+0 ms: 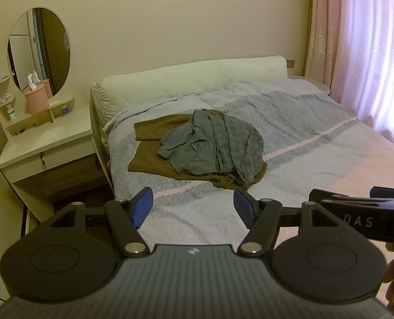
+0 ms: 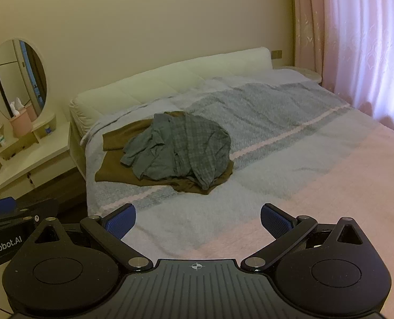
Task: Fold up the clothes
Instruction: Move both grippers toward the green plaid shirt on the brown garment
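Bedroom seen from the foot of a bed (image 1: 316, 159) covered by a grey and pink striped woven bedspread (image 2: 316, 164). At frame centre in both views, a crumpled grey plaid fabric shirt (image 1: 215, 143) heaped on top of a flat brown cloth garment (image 1: 149, 156), both lying on the bedspread toward the bed's left side, below the white padded headboard (image 1: 191, 79).

Left hand-held gripper (image 1: 193, 207) at the lower middle of the left wrist view, blue-padded fingers (image 1: 142, 207) spread wide, nothing between them, hovering above the near end of the bed, well apart from the clothes. Right hand-held gripper (image 2: 198, 220) at the lower middle of the right wrist view, likewise spread wide and empty, over the pink part of the bedspread. Each visible at the edge of the other's view, side by side.

At upper left, a cream wooden desk (image 1: 50, 138) beside the bed, carrying an oval mirror (image 1: 40, 50) and a pink round tissue holder (image 1: 36, 99). Along the right edge, pale pink sheer curtains (image 1: 369, 53) lit from behind.
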Available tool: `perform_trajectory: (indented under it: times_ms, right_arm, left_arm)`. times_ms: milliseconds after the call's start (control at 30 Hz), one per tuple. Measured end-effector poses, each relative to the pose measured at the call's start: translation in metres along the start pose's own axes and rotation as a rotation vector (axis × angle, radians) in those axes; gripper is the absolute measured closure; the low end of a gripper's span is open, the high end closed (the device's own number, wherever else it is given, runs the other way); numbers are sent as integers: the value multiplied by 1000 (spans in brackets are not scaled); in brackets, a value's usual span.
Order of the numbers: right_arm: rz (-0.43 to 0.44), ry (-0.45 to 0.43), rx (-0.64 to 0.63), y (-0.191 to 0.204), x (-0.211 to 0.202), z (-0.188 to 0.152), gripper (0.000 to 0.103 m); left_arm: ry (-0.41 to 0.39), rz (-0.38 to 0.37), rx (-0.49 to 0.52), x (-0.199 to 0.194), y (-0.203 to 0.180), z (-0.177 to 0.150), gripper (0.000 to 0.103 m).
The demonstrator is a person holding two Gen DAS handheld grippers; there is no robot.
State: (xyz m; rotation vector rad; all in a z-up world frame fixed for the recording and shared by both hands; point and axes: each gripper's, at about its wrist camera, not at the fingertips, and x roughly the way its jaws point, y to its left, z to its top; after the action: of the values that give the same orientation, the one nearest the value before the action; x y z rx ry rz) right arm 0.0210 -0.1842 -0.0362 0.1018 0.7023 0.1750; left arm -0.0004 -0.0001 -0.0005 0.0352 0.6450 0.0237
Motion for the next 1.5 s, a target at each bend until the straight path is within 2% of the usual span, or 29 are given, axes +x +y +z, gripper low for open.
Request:
perform_trajectory:
  times_ms: [333,500,1500]
  right_arm:
    - [8,8,13,-8,8,-4,1]
    - [15,19,20,-10,12,-5,1]
    - [22,38,38,-24,11,0,1]
  left_arm:
    - [10,7,7,-1,-1,-11,38]
    - [42,18,9,11,-11,-3,38]
    - [76,28,31,18,-25,-6,38]
